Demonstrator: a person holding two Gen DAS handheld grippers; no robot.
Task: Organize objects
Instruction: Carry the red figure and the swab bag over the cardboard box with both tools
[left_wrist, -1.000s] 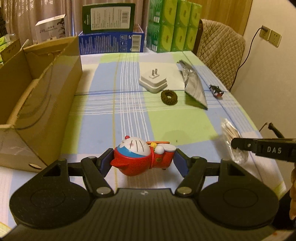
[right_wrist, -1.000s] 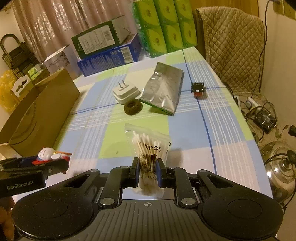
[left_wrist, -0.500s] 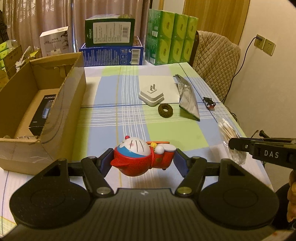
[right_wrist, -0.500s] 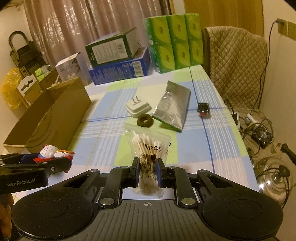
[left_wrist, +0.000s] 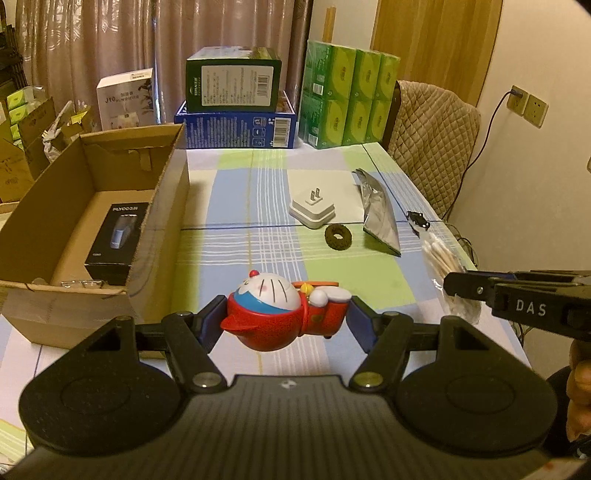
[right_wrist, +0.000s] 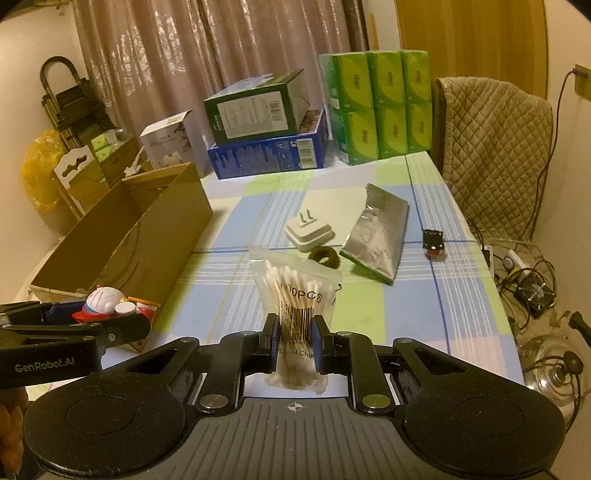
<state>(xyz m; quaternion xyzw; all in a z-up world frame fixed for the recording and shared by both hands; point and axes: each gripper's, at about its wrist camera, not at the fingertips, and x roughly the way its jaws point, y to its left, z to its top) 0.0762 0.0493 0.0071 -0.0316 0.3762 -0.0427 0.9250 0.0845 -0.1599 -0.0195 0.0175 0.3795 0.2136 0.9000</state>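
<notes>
My left gripper is shut on a red and blue Doraemon toy, held above the checked tablecloth beside an open cardboard box. The toy also shows in the right wrist view. My right gripper is shut on a clear bag of cotton swabs, lifted off the table; the bag shows in the left wrist view. A black boxed shaver lies inside the cardboard box.
On the table lie a white plug adapter, a dark hair tie, a silver foil pouch and a small black toy. Boxes and green tissue packs stand at the far edge. A padded chair stands right.
Both grippers have risen with their loads and pulled back; the inside of the cardboard box and the black shaver box have come into the left wrist view.
</notes>
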